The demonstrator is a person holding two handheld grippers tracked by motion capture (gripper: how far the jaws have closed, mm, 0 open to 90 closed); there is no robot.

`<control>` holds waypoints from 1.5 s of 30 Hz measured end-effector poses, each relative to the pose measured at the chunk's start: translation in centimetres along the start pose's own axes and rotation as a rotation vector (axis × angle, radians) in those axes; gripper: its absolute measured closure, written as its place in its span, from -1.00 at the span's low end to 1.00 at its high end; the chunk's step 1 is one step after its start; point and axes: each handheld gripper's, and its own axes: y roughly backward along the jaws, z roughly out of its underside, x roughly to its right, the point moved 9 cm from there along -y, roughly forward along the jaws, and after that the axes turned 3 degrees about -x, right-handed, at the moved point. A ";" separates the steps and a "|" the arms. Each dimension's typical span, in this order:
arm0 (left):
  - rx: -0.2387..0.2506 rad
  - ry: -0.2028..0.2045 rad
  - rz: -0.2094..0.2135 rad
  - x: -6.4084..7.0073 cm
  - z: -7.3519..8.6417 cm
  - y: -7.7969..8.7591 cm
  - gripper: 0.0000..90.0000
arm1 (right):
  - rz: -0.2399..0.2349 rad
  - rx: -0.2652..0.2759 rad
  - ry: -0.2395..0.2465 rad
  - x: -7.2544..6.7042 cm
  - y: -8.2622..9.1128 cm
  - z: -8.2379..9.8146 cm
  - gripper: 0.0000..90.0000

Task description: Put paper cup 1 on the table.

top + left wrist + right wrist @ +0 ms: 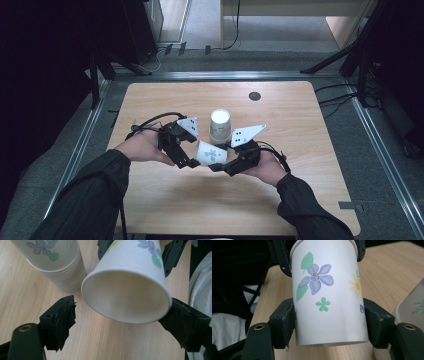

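The white flower-printed paper cup (329, 295) lies sideways, clamped near its base between the right gripper (329, 322) fingers. Its rim sits between the left gripper (117, 322) fingers, spread wide, one perhaps touching. Squeezing could crush it against the nearby stack of matching cups (53, 262).

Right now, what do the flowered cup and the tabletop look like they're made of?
The flowered cup looks like thin matte paper: white wall, printed flowers, rolled rim, as on the nested cup stack beside it. The tabletop shows pale wood grain with a smooth finish, possibly laminate; the pictures leave that open.
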 end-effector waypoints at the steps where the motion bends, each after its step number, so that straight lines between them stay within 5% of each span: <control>1: 0.013 0.003 0.002 0.0 0.0 0.1 -0.67 | -0.008 0.029 0.002 0.0 0.2 -0.2 -0.27; 10: 0.089 0.021 0.028 0.3 -0.7 1.0 -0.67 | -0.034 0.110 -0.038 0.1 0.6 0.0 -0.26; 21: 0.172 0.045 0.038 -0.1 -1.4 1.7 -0.67 | -0.027 0.166 -0.014 0.1 1.3 -0.1 -0.26; 45: 0.245 0.060 0.081 0.4 -2.0 0.8 -0.55 | -0.046 0.211 -0.020 -0.1 1.1 -0.5 -0.26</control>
